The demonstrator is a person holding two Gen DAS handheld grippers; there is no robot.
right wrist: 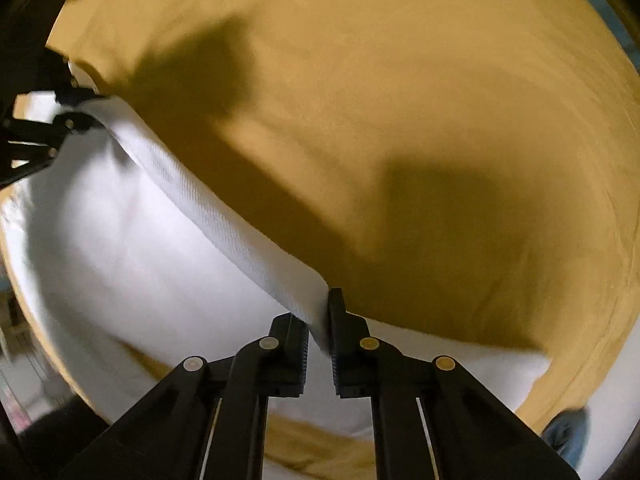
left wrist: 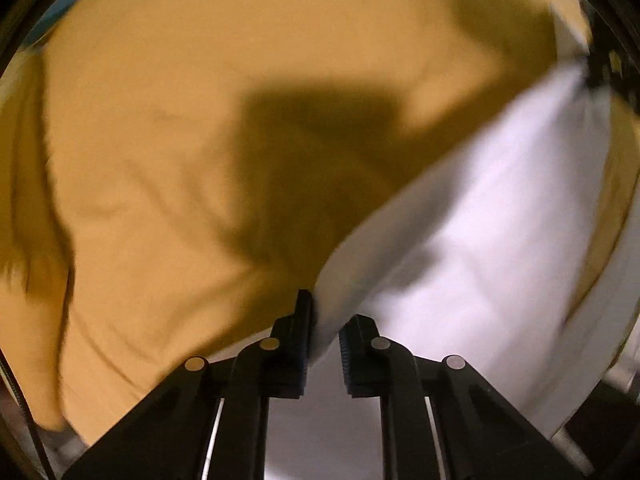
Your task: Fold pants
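Pants [right wrist: 132, 240] (white) pinched by both downward-pointing grippers: left gripper [left wrist: 323, 332], right gripper [right wrist: 319, 332].

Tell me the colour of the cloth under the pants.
Mustard yellow cloth, clearest in the right wrist view.

No text, label, brand, number or sign can be read in either view.
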